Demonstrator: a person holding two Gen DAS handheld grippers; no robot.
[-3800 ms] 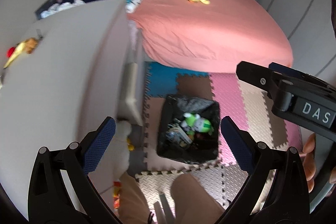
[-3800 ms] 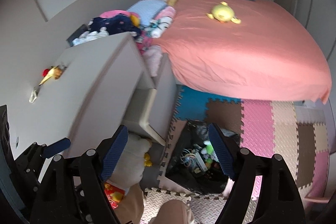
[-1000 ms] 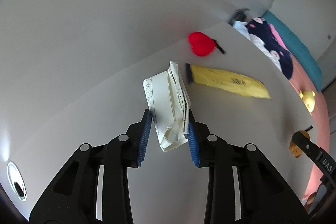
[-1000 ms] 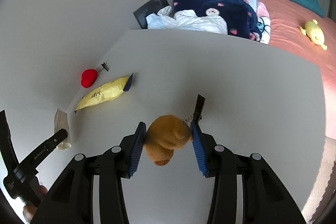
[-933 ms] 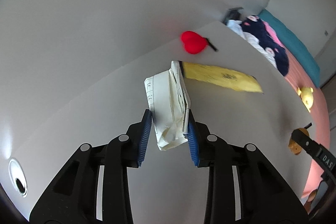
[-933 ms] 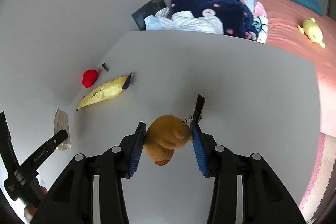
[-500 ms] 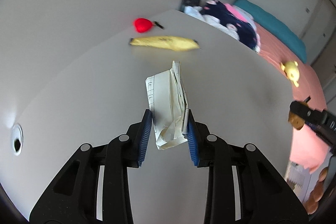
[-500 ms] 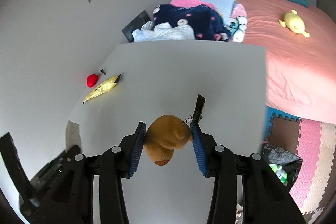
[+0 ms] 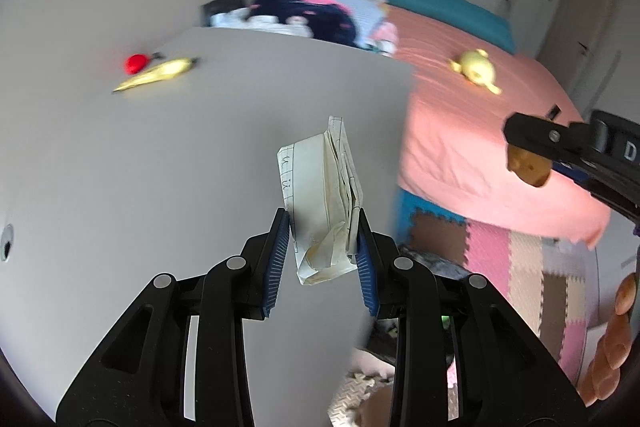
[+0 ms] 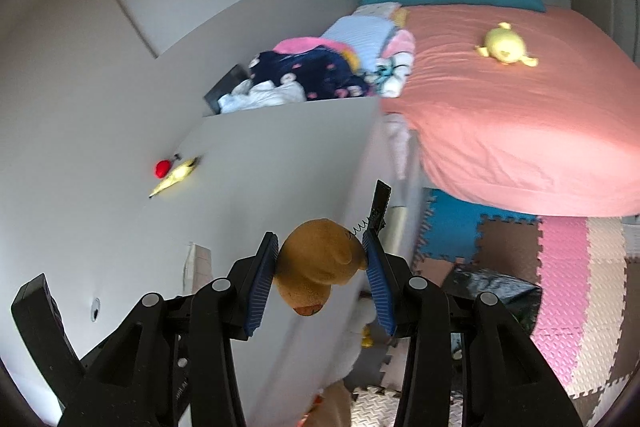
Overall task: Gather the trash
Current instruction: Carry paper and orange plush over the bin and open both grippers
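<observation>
My left gripper [image 9: 320, 259] is shut on a crumpled white paper [image 9: 322, 199] and holds it in the air above the grey desk's [image 9: 160, 167] right edge. My right gripper [image 10: 320, 275] is shut on a brown plush piece of trash [image 10: 316, 263] with a black tag. It also shows in the left wrist view [image 9: 528, 165], out over the bed's side. A yellow wrapper [image 9: 158, 73] and a red item [image 9: 136, 63] lie on the desk at the far left. A black bin bag [image 10: 492, 291] sits on the floor below.
A bed with a pink sheet [image 10: 520, 115] and a yellow plush toy [image 10: 504, 45] stands to the right. Clothes [image 10: 304, 71] are piled beyond the desk. Coloured foam mats [image 10: 580, 267] cover the floor. A white plush toy [image 10: 356, 343] sits under the desk.
Both grippers have swung right and pulled back from the desk with their trash still held. The bed, floor mats and bin bag have come into view.
</observation>
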